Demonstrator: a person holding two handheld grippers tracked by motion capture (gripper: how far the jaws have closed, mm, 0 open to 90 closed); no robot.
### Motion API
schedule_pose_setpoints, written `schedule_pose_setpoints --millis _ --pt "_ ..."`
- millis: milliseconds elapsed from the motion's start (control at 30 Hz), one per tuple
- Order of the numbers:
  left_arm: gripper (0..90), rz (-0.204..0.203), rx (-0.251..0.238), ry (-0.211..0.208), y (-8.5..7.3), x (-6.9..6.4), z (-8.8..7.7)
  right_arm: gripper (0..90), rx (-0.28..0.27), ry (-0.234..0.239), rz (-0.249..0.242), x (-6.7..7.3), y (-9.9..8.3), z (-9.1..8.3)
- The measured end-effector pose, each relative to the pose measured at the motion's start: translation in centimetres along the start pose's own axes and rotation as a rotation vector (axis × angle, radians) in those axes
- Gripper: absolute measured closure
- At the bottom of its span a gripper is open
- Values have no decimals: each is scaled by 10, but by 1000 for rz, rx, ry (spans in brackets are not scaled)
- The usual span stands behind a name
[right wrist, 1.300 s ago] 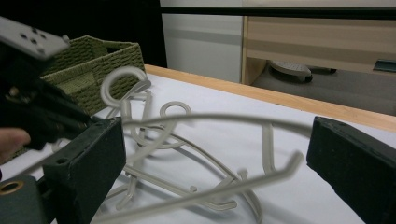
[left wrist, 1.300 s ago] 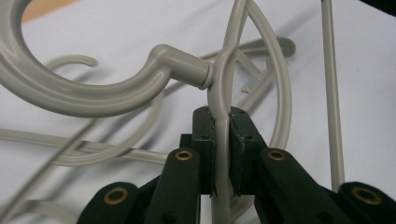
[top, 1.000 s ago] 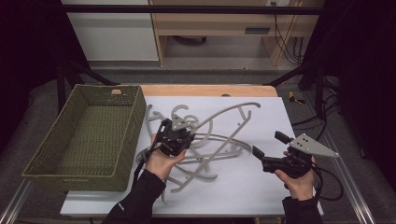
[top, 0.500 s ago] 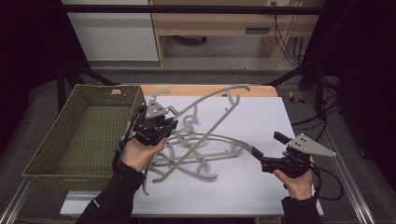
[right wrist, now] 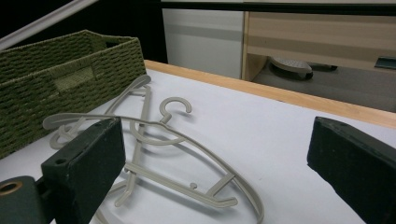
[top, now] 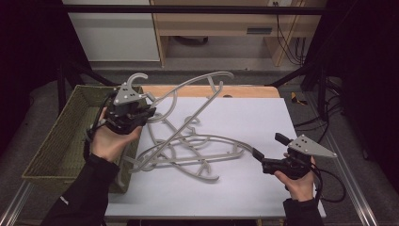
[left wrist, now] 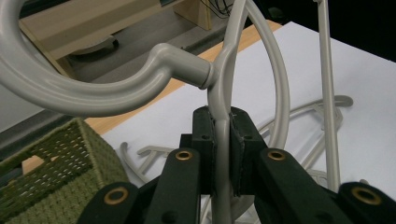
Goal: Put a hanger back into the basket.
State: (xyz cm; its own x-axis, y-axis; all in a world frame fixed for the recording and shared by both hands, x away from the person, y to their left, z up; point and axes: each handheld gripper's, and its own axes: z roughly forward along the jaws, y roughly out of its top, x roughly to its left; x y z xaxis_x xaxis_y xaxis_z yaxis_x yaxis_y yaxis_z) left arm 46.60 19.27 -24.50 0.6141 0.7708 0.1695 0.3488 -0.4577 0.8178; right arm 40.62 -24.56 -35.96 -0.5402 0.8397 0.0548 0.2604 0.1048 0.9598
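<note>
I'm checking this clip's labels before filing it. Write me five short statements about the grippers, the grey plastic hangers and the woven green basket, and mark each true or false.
1. The left gripper is shut on a grey plastic hanger. True.
2. The right gripper holds a hanger. False: its jaws stand wide open with nothing between them.
3. The woven green basket stands at the left edge of the white table sheet. True.
4. The basket is full of hangers. False: no hanger lies in the part of it that shows.
5. More grey hangers lie in a loose pile on the sheet. True.
</note>
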Motion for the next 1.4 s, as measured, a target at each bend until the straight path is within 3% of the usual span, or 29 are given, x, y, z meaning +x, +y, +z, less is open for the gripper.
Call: schedule_pose_setpoints --millis 133,167,267,400,533,767,1033,1200,1400 --pt "824 -13 -11 -6 -2 13 -6 44 -9 0 6 0 0 0" --pt "824 -5 -6 -2 -4 22 -10 44 -7 -1 7 0 0 0" --pt "824 -6 4 14 -7 29 -13 44 0 0 1 0 0 0" --pt "824 -32 8 47 -14 52 -19 43 5 0 0 1 -1 2" --pt "824 -19 53 98 -21 72 -22 43 8 1 2 1 -1 3" --pt "824 -31 93 128 -34 104 -22 42 8 -2 2 0 -1 4" --pt "824 -38 91 156 -44 126 -23 42 14 2 3 1 -1 4" --pt "824 9 130 168 -51 137 -23 43 13 2 3 1 -1 5" --pt "824 30 136 186 -66 150 -23 43 14 -1 3 1 -2 4"
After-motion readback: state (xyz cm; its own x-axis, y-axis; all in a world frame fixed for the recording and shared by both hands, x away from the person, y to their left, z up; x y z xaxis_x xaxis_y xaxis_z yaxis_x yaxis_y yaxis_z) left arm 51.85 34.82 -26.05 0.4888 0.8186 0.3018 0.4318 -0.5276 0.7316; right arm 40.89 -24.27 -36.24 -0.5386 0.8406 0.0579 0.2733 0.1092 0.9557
